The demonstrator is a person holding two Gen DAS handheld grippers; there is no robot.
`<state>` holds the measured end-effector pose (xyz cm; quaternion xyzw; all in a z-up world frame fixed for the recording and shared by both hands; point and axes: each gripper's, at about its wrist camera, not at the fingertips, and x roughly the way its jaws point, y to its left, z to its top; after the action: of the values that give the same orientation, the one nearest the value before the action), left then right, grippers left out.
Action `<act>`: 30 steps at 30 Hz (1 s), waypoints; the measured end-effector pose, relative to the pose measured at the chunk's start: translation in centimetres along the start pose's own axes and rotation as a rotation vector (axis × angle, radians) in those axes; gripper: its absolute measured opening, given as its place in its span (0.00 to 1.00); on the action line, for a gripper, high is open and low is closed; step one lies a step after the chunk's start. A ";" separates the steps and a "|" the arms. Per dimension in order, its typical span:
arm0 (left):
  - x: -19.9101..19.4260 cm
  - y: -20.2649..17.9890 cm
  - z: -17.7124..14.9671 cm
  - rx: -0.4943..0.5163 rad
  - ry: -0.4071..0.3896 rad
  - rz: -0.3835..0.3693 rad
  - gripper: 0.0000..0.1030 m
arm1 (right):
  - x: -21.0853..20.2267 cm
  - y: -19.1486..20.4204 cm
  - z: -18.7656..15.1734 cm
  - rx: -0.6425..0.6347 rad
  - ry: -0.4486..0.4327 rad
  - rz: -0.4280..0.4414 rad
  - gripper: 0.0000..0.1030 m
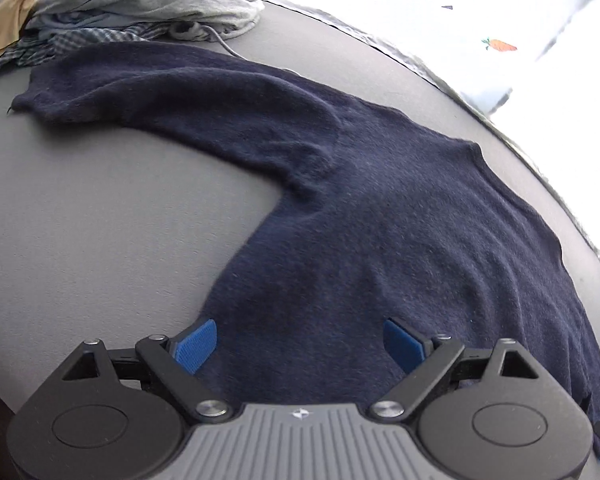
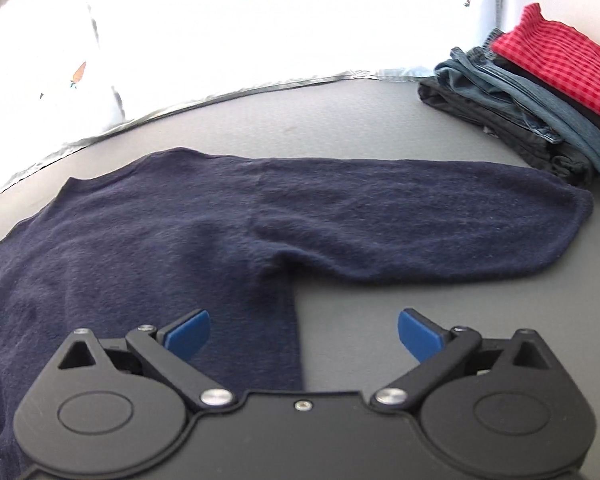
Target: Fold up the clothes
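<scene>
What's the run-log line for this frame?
stage: navy sweater spread flat, sleeves out, unfolded | left gripper: open, empty | right gripper: open, empty | folded stack on table

1. Navy sweater: soft knit cloth, fuzzy nap, matt.
2. Table top: grey, smooth, matt.
3. Left gripper: matt black plastic links, ribbed grey plastic housing, shiny metal pivot pins; a fine grid texture is seen on the blue pads.
4. Right gripper: matt black plastic, bright metal pins, smooth blue pads.
5. Folded stack: red checked woven cloth, blue denim, dark cloth.
6. Unfolded pile: grey jersey, tan cloth, checked weave.
</scene>
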<state>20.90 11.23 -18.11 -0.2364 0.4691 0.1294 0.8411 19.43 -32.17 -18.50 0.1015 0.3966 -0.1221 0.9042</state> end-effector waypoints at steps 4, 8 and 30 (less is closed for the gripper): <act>-1.1 4.6 2.5 -0.051 -0.033 0.022 0.88 | -1.0 4.4 -0.8 -0.080 -0.015 -0.013 1.00; -1.7 9.3 5.2 -0.089 -0.055 0.051 0.88 | -0.9 7.8 -2.0 -0.052 0.014 -0.007 1.00; 3.3 25.9 20.4 -0.099 -0.142 0.276 0.88 | 2.3 15.7 -8.5 0.103 -0.045 -0.219 1.00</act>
<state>26.14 43.94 -18.91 -0.2009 0.4294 0.2832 0.8337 19.80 -15.18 -24.53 0.1012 0.3779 -0.2426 0.8878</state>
